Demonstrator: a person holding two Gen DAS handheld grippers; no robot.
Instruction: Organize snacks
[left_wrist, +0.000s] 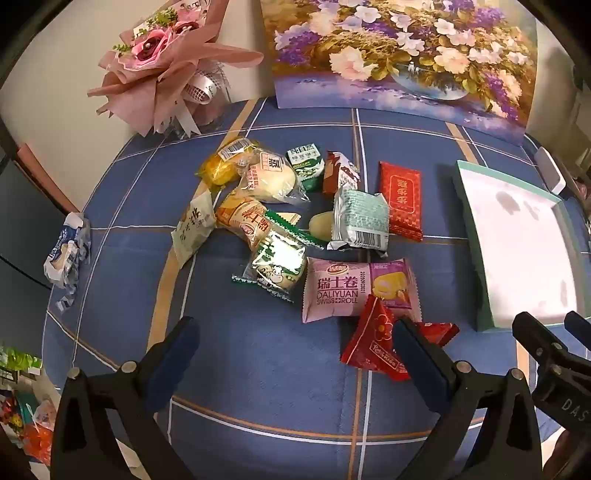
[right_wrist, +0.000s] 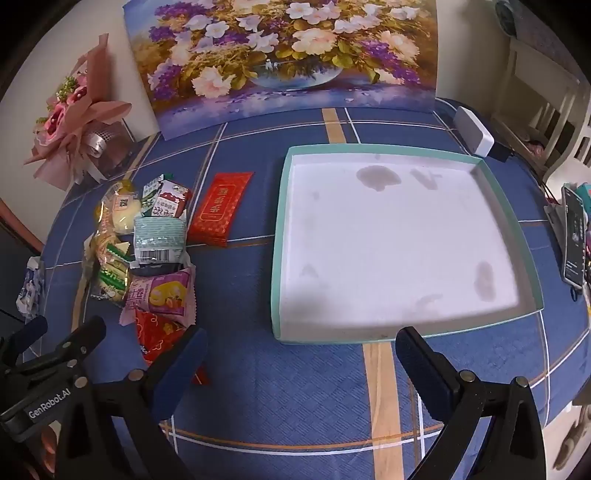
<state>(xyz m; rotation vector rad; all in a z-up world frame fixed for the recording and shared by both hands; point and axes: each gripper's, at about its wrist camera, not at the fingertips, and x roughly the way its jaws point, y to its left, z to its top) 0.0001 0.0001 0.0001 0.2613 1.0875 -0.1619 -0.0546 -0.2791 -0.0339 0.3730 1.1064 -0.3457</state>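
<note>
Several wrapped snacks lie in a loose pile on the blue checked tablecloth (left_wrist: 258, 350). Among them are a pink Swiss roll pack (left_wrist: 343, 291), a red triangular pack (left_wrist: 373, 339), a flat red pack (left_wrist: 400, 197) and a pale green pack (left_wrist: 360, 219). A shallow teal-rimmed box (right_wrist: 280, 236) with a white floor stands empty to their right. My left gripper (left_wrist: 295, 350) is open just in front of the pile, its right finger over the red triangular pack. My right gripper (right_wrist: 301, 356) is open in front of the box's near edge. The pile shows at left in the right wrist view (right_wrist: 147, 251).
A flower painting (right_wrist: 280, 55) leans at the table's back. A pink bouquet (left_wrist: 162, 70) stands at the back left. A crumpled blue-white wrapper (left_wrist: 66, 258) lies at the left edge. A white device (right_wrist: 472, 129) and a phone (right_wrist: 574, 236) sit at the right.
</note>
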